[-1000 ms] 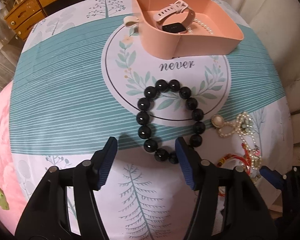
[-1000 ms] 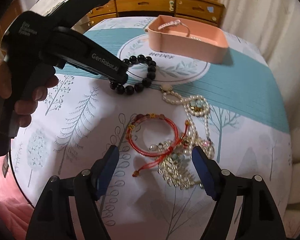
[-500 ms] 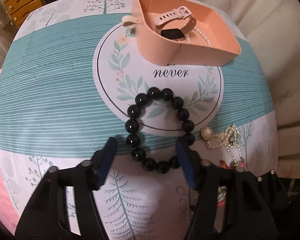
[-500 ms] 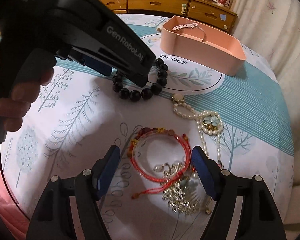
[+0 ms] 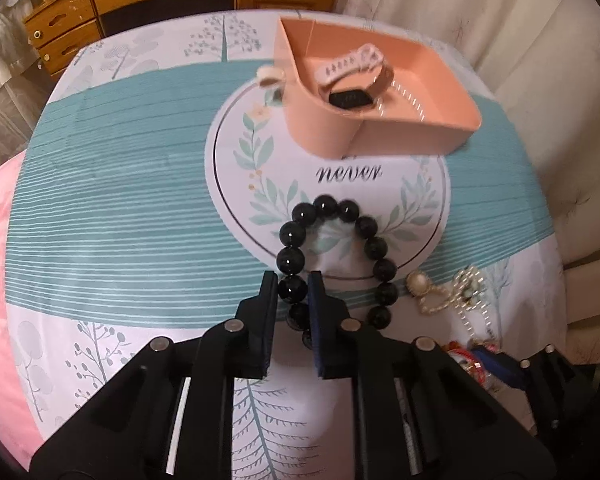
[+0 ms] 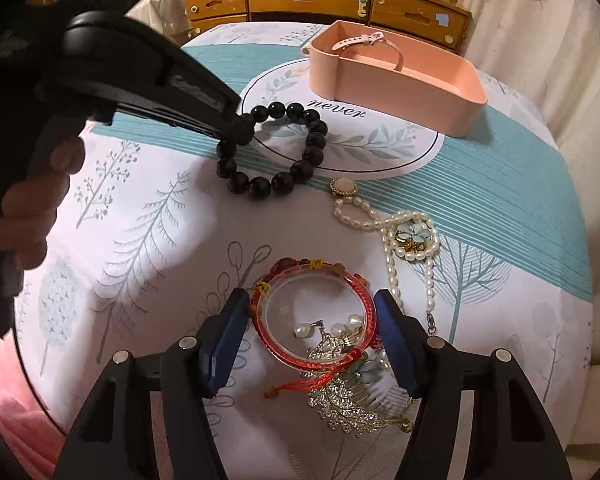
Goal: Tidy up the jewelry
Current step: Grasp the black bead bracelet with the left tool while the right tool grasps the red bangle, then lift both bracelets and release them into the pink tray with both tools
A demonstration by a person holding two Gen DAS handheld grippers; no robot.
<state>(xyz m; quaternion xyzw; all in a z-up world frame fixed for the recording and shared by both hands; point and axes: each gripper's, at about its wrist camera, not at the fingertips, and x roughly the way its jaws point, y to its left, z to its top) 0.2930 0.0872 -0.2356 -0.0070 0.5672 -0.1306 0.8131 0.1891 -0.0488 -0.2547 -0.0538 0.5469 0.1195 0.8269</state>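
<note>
Two grippers work the tabletop (image 5: pixel 140 208): the left gripper (image 5: pixel 293 286), jaws just closed, pinches the black bead bracelet (image 5: pixel 376 248) near the pink tray (image 6: pixel 404 92), while the right gripper (image 6: pixel 310 308), jaws narrowing yet unclamped, straddles the red bangle (image 6: pixel 364 300).

Pink tray (image 5: pixel 380 136) blocks far side; tablecloth (image 5: pixel 120 208) left free.

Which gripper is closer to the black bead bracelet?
The left. The left gripper has just been closing, and its jaws now clamp a bead of the black bead bracelet. The right gripper is apart from it, straddling the red bangle.
</note>
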